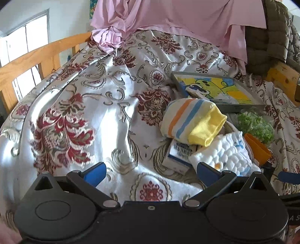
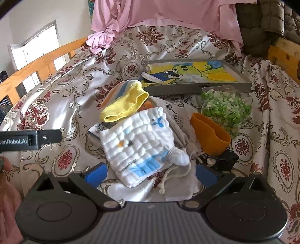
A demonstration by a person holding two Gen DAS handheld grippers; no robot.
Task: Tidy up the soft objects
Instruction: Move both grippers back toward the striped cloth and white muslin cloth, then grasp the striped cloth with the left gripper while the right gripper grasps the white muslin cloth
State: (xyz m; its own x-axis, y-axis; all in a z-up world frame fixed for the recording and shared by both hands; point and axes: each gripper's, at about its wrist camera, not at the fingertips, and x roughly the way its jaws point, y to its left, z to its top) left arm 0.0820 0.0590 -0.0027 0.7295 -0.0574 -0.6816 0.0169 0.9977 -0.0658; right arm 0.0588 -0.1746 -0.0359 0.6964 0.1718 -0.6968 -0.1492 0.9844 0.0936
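A striped knit hat (image 1: 193,120) (image 2: 123,101) with a yellow cuff lies on the floral bedspread, resting on a small box (image 1: 177,154). A white quilted cloth (image 1: 225,152) (image 2: 138,144) with blue marks lies just in front of it, over a grey drawstring bag (image 2: 180,123). My left gripper (image 1: 151,171) is open above the bedspread, left of the pile, with nothing between its blue fingers. My right gripper (image 2: 151,173) is open too, its fingers on either side of the cloth's near corner.
A grey tray (image 1: 221,90) (image 2: 196,87) with a cartoon picture lies behind the pile. A clear bag of green bits (image 2: 225,107) and an orange cup (image 2: 210,131) sit to the right. Pink fabric (image 1: 168,15) drapes at the back. A wooden rail (image 1: 37,56) runs along the left.
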